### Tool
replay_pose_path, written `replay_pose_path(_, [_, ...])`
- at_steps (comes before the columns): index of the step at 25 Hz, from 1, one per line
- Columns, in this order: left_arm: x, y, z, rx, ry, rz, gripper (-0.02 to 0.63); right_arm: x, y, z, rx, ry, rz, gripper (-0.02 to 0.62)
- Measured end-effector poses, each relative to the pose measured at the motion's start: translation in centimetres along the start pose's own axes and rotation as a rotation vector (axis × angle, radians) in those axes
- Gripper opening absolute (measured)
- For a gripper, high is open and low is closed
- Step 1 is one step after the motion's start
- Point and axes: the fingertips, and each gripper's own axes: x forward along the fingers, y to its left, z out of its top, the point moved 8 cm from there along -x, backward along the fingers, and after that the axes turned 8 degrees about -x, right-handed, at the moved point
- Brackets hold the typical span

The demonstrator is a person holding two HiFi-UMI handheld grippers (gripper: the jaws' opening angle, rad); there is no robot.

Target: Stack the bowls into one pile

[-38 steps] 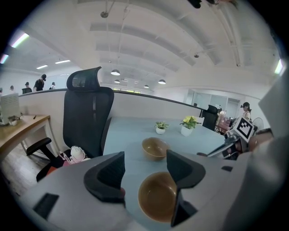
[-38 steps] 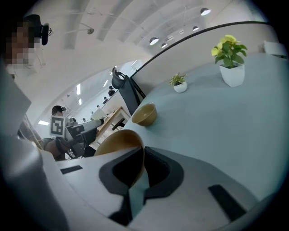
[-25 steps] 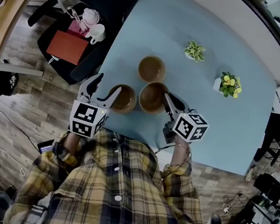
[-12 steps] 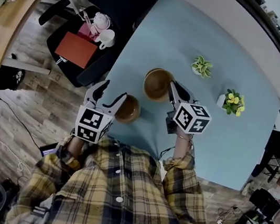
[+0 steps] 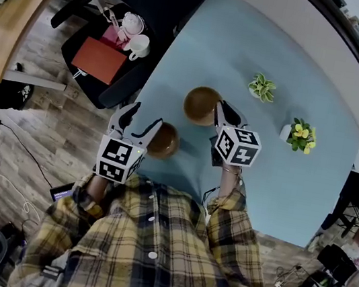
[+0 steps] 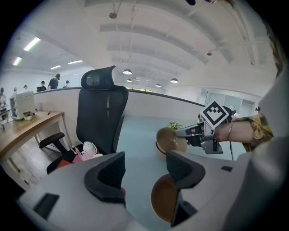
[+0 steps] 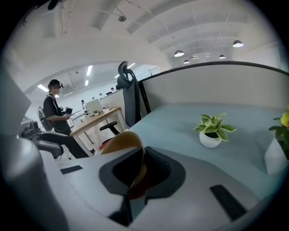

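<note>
Stacking in hand: right gripper (image 5: 220,114) jaws pinched on held bowl (image 5: 201,105) rim, seemingly seated in lower bowl (image 6: 158,147) on counter (image 5: 282,184). Left gripper (image 5: 142,116) jaws wide, empty, beside near bowl (image 5: 165,141). Next: release, then fetch near bowl.

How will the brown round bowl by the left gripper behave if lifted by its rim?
The brown round bowl is probably stiff: the right gripper is shut on a matching brown bowl by its thin wall, which keeps its shape. Likely light, since that one-sided pinch seems to carry it. It may hang tilted, as the held one does.
</note>
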Motion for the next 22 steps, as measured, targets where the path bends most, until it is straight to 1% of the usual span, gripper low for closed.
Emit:
replay_pose_path(4, [0.01, 0.07, -0.23, -0.004, 0.004, 0.005, 0.273, 0.57, 0.25, -0.32, -0.058, 0.023, -0.019, 0.021])
replay_pose_path(9, [0.02, 0.02, -0.39, -0.002, 0.007, 0.001, 0.273, 0.67, 0.3, -0.52, -0.091, 0.027, -0.051, 0.027])
replay_pose_path(12, [0.1, -0.11, -0.34, 0.001, 0.01, -0.002, 0.273, 0.78, 0.21, -0.68, -0.095, 0.038, -0.055, 0.079])
replay_pose_path(16, [0.13, -0.12, -0.41, 0.003, 0.008, -0.003, 0.273, 0.91, 0.16, -0.95, -0.096, 0.042, -0.057, 0.108])
replay_pose_path(18, [0.02, -0.01, -0.51, 0.006, 0.005, -0.001, 0.273, 0.84, 0.3, -0.96, -0.091, 0.037, -0.056, 0.133])
replay_pose_path(22, [-0.13, 0.1, -0.42, 0.01, 0.0, 0.001, 0.273, 0.19, 0.36, -0.67, -0.075, 0.02, -0.051, 0.144])
